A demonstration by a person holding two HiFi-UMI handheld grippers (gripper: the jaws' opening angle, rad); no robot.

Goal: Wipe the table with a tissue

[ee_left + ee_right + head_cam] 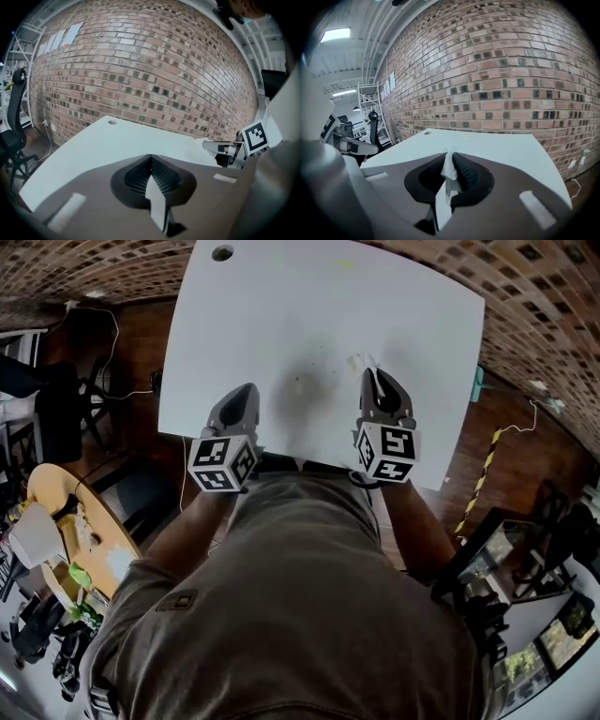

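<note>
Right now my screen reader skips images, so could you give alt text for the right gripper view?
The right gripper is shut on a white tissue, its jaws pointing across a white table. A brick wall stands behind the table.

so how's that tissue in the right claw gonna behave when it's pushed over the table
The tissue looks thin and crumpled where the right claw pinches it, so it is probably floppy and light. Pushed over the table, it will likely bunch or fold rather than stay flat, and may tear if dragged hard.
</note>
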